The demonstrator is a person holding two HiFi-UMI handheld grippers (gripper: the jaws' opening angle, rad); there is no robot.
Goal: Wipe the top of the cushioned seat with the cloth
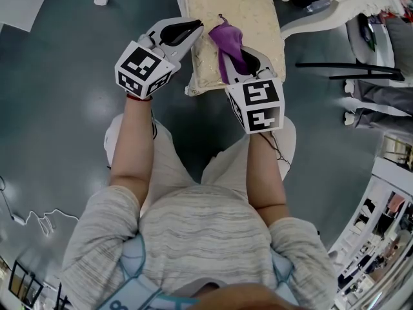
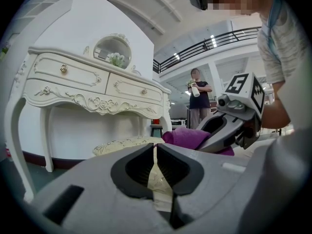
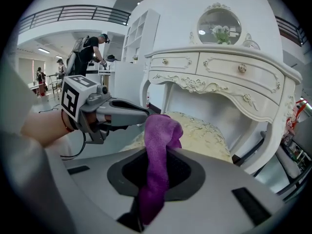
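Cloth (image 3: 158,140), purple, hangs clamped between the closed jaws of the right gripper (image 3: 155,179), cushioned seat (image 1: 248,11) just beneath. The left gripper (image 2: 155,172), jaws nearly together, apparently pinches the seat's edge.

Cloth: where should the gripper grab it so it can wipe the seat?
By one bunched end, coming from the seat's near side, as the right gripper does now. Its jaws pinch the cloth low, so the loose end flops past the tips over the cushioned seat, probably free to rub.
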